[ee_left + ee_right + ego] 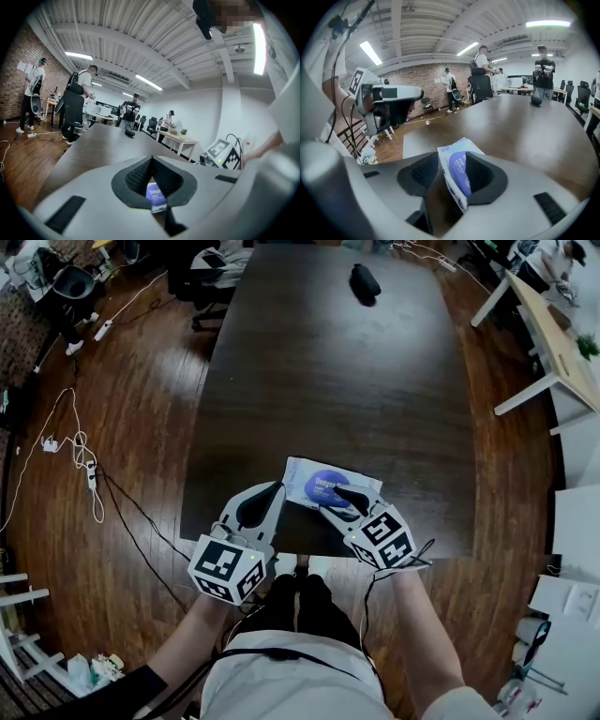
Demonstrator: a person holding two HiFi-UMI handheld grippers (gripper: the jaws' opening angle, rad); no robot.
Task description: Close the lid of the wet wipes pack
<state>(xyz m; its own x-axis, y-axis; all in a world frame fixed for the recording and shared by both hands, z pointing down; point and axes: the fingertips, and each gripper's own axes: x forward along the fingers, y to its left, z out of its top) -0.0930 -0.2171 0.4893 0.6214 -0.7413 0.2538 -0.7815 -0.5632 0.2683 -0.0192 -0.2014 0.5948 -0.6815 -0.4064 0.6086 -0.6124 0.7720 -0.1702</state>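
The pack (302, 474) lies flat near the bench's (319, 362) near edge, blue lid (323, 486) up, its long axis roughly along that edge with the right end a little nearer. The right tongs (345, 504) stand wide apart astride it, one finger over the lid. The left tongs (277, 488) have tips together at its left end. Beyond the pack, bench top runs to a dark object (365, 282) at the far end.

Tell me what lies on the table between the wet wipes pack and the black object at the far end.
Nothing: in the head view only bare dark table runs from the wet wipes pack to the black object.
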